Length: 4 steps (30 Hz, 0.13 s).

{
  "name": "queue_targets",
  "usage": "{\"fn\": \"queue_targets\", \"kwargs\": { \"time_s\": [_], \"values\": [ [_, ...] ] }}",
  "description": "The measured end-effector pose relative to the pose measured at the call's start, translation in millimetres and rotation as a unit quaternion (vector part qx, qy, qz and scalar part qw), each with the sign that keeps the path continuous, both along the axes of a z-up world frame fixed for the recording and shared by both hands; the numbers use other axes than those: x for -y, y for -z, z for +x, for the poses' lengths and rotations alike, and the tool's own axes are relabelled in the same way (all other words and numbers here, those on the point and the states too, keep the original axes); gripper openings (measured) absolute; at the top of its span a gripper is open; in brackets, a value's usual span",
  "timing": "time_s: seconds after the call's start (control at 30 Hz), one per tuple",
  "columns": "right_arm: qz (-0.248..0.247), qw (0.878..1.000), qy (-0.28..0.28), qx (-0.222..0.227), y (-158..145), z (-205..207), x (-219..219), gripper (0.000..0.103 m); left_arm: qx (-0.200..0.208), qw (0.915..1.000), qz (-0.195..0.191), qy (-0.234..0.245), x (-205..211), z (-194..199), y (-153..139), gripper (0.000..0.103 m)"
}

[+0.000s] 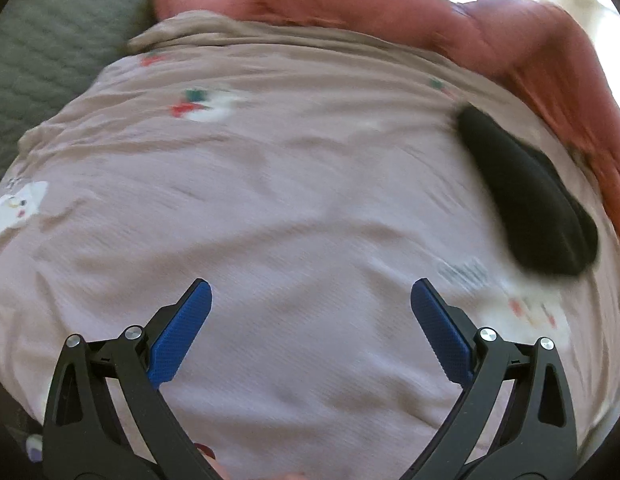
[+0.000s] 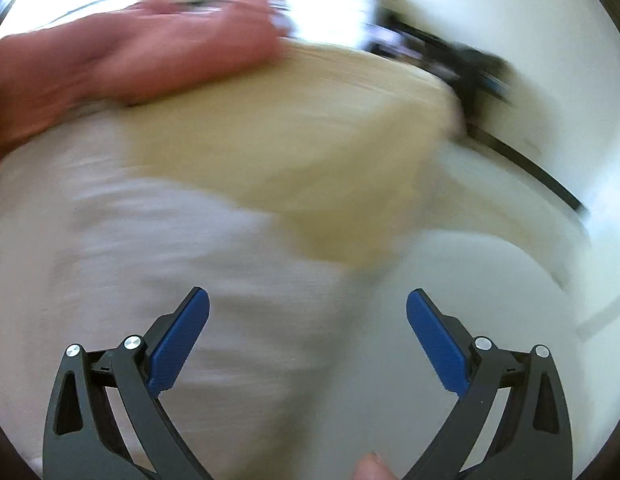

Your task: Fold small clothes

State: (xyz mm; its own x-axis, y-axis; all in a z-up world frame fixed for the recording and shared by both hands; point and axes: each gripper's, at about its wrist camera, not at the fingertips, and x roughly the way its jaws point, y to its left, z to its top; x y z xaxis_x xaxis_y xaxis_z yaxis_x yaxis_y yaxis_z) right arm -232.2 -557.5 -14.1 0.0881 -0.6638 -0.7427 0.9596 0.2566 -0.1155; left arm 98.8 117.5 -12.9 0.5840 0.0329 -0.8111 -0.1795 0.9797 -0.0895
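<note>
Grippers, left (image 1: 311,296) and right (image 2: 308,306), both spread apart, empty, above pink garment (image 1: 270,200).

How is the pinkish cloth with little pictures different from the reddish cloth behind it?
The pinkish cloth has small printed pictures, like white animal shapes and red bits; the reddish cloth looks plain. The pinkish cloth lies spread out quite flat and fills most of the left wrist view; the reddish cloth is bunched in folds along the far edge. The pinkish cloth is pale, the reddish cloth much stronger in colour. Both are soft fabric, and neither is held.
</note>
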Motion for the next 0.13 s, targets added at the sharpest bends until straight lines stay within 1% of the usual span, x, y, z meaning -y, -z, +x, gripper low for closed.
{"fn": "queue_targets", "kwargs": {
  "time_s": [0.03, 0.07, 0.13],
  "values": [
    [0.02, 0.999, 0.033, 0.01, 6.8, -20.6, 18.5, 0.098, -0.001, 0.9999, 0.004, -0.014, -12.3, 5.5, -0.9, 0.093],
    [0.032, 0.998, 0.061, 0.007, 15.1, -35.8, 33.6, 0.098, -0.002, 0.999, 0.011, -0.043, -36.2, 14.5, -2.5, 0.093],
    [0.035, 0.994, 0.106, -0.017, 27.2, -56.9, 51.9, 0.098, -0.002, 0.9964, 0.023, -0.081, -76.0, 29.4, -4.2, 0.093]
  ]
}}
